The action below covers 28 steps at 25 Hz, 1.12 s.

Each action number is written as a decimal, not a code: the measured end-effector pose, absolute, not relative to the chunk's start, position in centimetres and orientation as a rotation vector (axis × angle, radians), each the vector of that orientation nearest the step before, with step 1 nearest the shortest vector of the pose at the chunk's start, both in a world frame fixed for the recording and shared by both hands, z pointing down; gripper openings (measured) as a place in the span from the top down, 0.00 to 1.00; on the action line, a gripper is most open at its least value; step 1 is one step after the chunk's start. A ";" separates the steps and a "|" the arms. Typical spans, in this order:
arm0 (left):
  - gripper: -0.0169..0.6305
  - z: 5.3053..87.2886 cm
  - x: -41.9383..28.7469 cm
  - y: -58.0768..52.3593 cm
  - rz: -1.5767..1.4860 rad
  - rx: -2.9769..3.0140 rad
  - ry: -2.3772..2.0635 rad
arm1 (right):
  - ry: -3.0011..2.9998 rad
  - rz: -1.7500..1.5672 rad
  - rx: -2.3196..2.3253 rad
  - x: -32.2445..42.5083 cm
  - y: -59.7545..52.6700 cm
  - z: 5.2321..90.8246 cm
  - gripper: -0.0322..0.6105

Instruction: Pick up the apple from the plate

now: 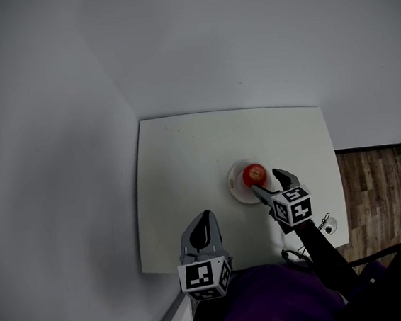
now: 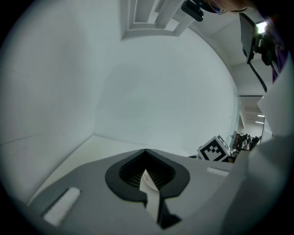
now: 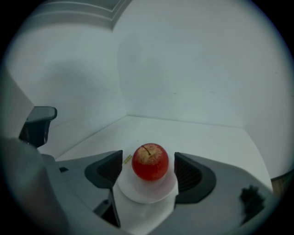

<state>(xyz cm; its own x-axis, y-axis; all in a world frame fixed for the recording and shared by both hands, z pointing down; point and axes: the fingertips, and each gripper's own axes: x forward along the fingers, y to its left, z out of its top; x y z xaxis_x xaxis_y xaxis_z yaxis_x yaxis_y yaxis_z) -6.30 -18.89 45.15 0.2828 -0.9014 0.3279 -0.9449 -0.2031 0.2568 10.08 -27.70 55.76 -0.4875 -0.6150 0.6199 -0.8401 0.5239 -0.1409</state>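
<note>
Red apple [image 3: 149, 161] on plate [image 3: 146, 192], untouched between wide-open right fingers [image 3: 190, 174]; left fingers [image 2: 133, 173] together near table [image 1: 180, 165] edge.

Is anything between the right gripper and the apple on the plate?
Nothing visible does. The right gripper has its jaws open, and its view frames the apple on the white plate straight between them, with no contact yet.

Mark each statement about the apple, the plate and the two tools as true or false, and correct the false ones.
1. The apple rests on the plate. True.
2. The right tool grips the apple. False: its jaws stand apart and do not touch it.
3. The left tool is shut. True.
4. The plate sits in the far left corner of the table. False: it lies near the middle.
</note>
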 end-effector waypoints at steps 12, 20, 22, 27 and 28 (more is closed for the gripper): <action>0.96 45.4 -7.1 -19.0 0.164 2.134 -1.697 | -2.224 0.635 1.166 9.2 -28.3 57.7 0.42; 0.96 45.3 -7.3 -19.3 0.172 2.144 -1.697 | -2.185 0.632 1.152 8.9 -28.6 58.3 0.42; 0.96 45.4 -7.4 -19.3 0.179 2.148 -1.694 | -2.175 0.645 1.154 8.9 -28.7 58.4 0.42; 0.96 45.4 -7.5 -19.6 0.189 2.143 -1.691 | -2.159 0.665 1.145 8.9 -28.8 59.1 0.42; 0.96 45.4 -7.5 -19.5 0.190 2.142 -1.692 | -2.153 0.670 1.141 9.0 -28.7 59.2 0.42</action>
<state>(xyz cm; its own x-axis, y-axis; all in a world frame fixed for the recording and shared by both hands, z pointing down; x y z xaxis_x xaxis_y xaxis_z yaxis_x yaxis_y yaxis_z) -7.48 -19.52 45.41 0.2569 -0.9017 0.3478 -0.9564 -0.1854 0.2259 8.97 -28.68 59.17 -0.4467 -0.5460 0.7088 -0.8518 0.5018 -0.1503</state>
